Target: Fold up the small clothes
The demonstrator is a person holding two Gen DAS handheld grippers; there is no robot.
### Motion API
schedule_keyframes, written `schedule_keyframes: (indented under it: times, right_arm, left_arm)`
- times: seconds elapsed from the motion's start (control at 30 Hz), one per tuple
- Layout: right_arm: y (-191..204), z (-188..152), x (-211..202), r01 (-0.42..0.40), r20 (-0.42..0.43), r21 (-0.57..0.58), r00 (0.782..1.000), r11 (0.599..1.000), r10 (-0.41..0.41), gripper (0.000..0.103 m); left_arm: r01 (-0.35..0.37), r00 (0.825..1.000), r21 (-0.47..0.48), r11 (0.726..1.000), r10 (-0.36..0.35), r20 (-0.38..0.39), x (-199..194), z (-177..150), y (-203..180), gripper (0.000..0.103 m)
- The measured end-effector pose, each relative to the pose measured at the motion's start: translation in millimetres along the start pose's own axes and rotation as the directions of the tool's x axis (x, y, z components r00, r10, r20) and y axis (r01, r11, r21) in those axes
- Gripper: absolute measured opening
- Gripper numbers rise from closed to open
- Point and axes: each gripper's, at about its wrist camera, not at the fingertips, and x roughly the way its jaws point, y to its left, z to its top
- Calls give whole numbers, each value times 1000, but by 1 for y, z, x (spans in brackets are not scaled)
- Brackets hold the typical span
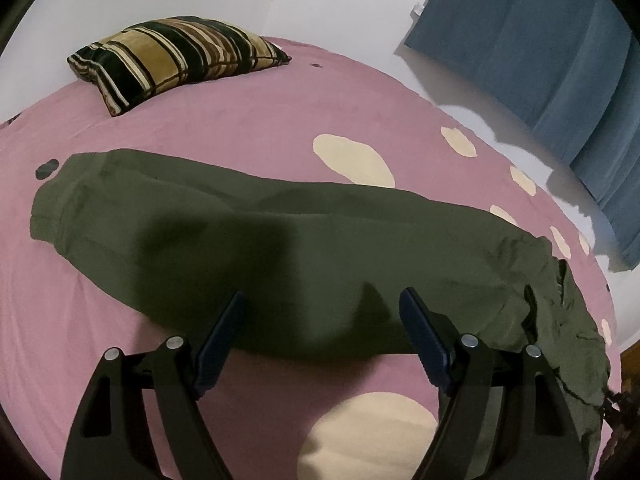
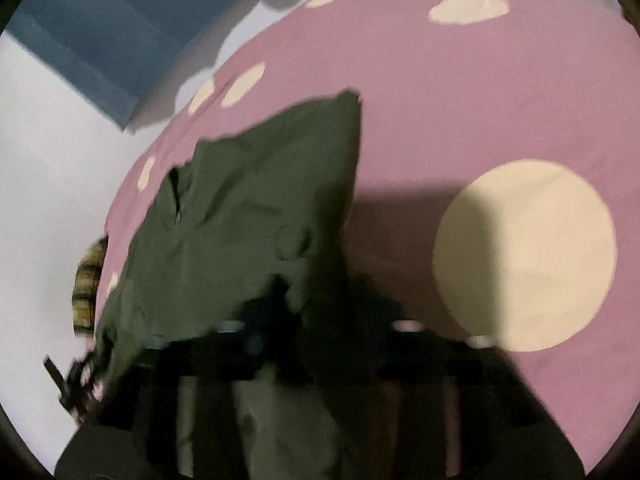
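Observation:
Olive green trousers (image 1: pixel 280 248) lie folded lengthwise across the pink bed, cuffs at the left and gathered waistband at the right. My left gripper (image 1: pixel 322 308) is open and empty, its fingers just over the near edge of the cloth. In the right wrist view my right gripper (image 2: pixel 308 320) is shut on the trousers (image 2: pixel 248 216) at the waist end, and the cloth is lifted and drapes over its fingers. That view is blurred. A dark drawstring (image 2: pixel 68 380) hangs at the left.
The bed has a pink cover (image 1: pixel 248 128) with cream spots. A striped pillow (image 1: pixel 168 56) lies at the far left by the white wall. A blue curtain (image 1: pixel 552 60) hangs at the right beyond the bed's edge.

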Motion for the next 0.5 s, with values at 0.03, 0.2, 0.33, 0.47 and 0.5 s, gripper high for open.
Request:
schedule_keyframes:
  times: [0.03,0.2,0.33,0.47,0.5]
  right_arm:
    - [2,-2,3,16,-8,-23,1000,1000,-16,16]
    - [1,-5,11,34,-6,-69,999,997,-34,13]
    - [-3,-6,15,18,0,-60,1000,998,-18,13]
    - [-5,-5,8,-4,10,-46,1000,999,4,21]
    - [-5,-6,3,-3,15,-43,1000,999,4,25]
  left_arm:
    - [-2,1000,0,1000,2,0,0,0,-1,80]
    - [-19,1000,12,1000,19,2,1,-2,-2,80]
    - [-25,1000,13,1000,25,-3,4,-4,-1,80]
    - [-24,1000,21,999,24,-4,3,-4,0,80]
    - [-19,1000,19,1000,19,-1,1,-4,2,80]
